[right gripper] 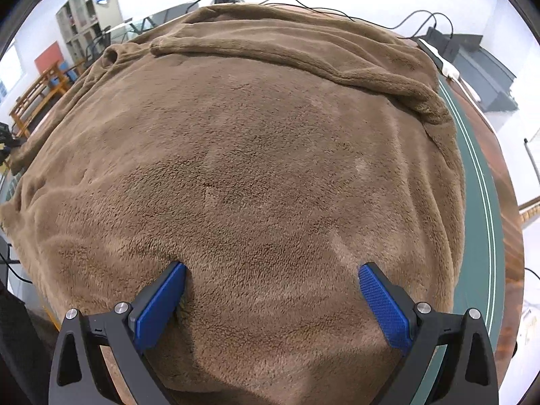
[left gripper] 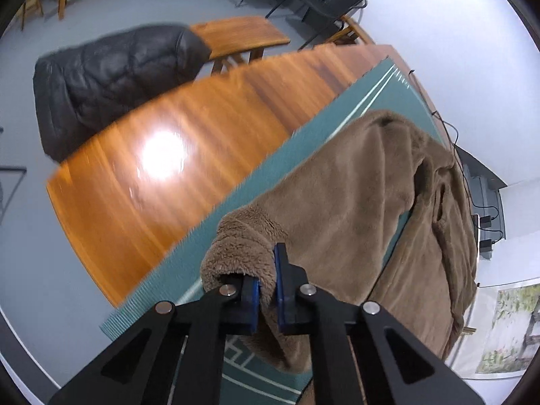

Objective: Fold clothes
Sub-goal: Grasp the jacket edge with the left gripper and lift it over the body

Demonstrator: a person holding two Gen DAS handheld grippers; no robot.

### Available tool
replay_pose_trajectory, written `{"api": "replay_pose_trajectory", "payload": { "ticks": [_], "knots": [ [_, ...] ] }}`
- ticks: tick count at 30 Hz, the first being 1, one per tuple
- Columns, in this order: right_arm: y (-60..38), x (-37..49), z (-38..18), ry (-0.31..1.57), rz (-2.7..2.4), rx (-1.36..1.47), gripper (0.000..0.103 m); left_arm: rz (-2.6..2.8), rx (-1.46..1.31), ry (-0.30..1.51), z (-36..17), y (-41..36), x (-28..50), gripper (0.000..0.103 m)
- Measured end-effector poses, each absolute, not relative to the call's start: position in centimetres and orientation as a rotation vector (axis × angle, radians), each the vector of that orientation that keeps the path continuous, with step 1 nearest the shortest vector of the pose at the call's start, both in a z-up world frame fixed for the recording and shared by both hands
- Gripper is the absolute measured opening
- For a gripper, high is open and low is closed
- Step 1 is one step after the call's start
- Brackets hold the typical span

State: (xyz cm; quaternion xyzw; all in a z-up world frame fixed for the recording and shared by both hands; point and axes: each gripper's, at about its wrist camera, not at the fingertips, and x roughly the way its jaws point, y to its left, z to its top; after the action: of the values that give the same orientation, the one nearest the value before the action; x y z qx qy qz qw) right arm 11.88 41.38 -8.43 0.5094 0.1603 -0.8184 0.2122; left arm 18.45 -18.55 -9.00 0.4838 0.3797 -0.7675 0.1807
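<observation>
A brown fleece garment (left gripper: 354, 195) lies on a green mat (left gripper: 303, 148) over a wooden table (left gripper: 168, 141). In the left wrist view my left gripper (left gripper: 268, 270) is shut on a fold of the garment's edge, and the fabric bunches up between its blue pads (left gripper: 279, 290). In the right wrist view the same brown fleece garment (right gripper: 236, 152) fills most of the picture, spread out with a rolled seam across its far part. My right gripper (right gripper: 271, 270) stands open, its blue fingertips (right gripper: 368, 276) wide apart and resting on the fleece with no fold pinched between them.
A black padded chair (left gripper: 111, 77) stands beyond the table's far edge, with a wooden bench (left gripper: 236, 33) behind it. Cables (right gripper: 422, 20) and a black device (right gripper: 449, 44) lie at the table's far right. The green mat (right gripper: 476, 202) shows along the garment's right side.
</observation>
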Motion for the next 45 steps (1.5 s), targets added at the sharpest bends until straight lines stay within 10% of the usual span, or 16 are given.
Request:
{"api": "replay_pose_trajectory", "payload": {
  "ticks": [20,34,38,45],
  "knots": [
    [41.4,11.1,-8.8,0.437,-2.245,1.315,0.103,-2.638,0.841,0.841,14.7,-12.5,11.4,0.008],
    [44.8,9.9,-7.5,0.196,-2.174,1.298,0.103,-2.851,1.629,0.527,4.4,16.6,-1.0,0.01],
    [46.9,8.8,-6.5,-0.062,-2.112,1.373,0.103,-2.691,2.048,0.431,-2.8,22.0,-2.2,0.044],
    [48.8,8.7,-4.2,-0.265,-2.143,1.325,0.103,-2.795,2.137,0.376,-2.5,22.6,-0.4,0.063]
  ]
}}
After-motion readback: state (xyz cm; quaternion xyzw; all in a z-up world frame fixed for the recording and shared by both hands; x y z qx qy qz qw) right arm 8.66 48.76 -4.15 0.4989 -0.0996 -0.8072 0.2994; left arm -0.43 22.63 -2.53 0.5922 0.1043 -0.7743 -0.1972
